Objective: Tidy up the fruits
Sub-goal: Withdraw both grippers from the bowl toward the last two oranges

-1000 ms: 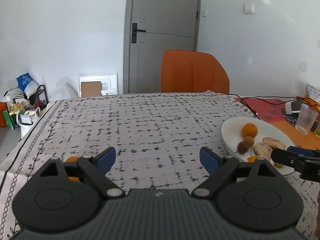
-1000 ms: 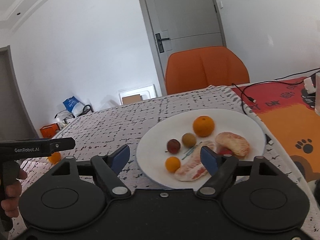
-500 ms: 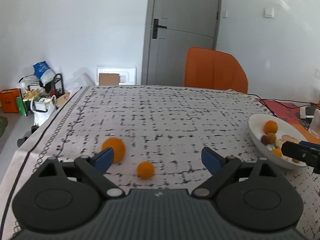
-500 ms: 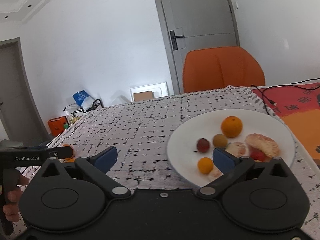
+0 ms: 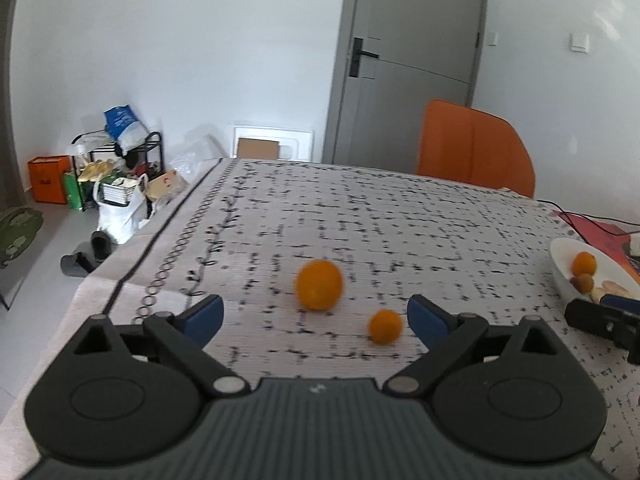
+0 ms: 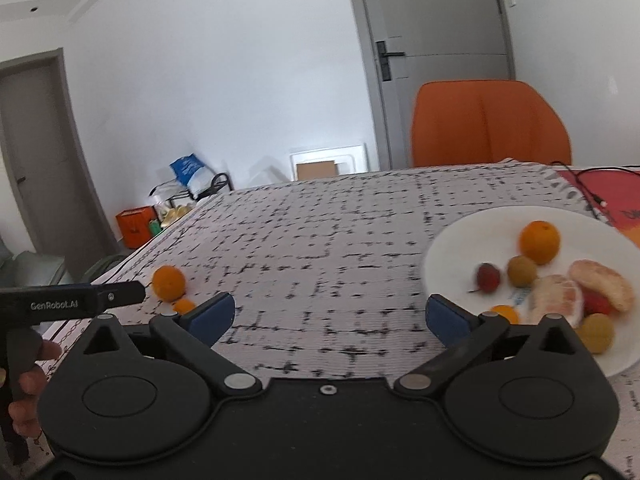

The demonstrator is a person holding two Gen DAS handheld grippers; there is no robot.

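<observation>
Most of the fruit already sits on the white plate (image 6: 460,240) at the right of the right-wrist view: an orange, a few small round fruits and peeled segments. Two pieces are left on the tablecloth (image 5: 360,216), a big orange (image 5: 319,285) and a small orange (image 5: 385,326), both low in the left-wrist frame. The left gripper (image 5: 316,318) hangs spread wide and empty just short of them; the right gripper (image 6: 330,318) is likewise spread and empty beside the plate.
</observation>
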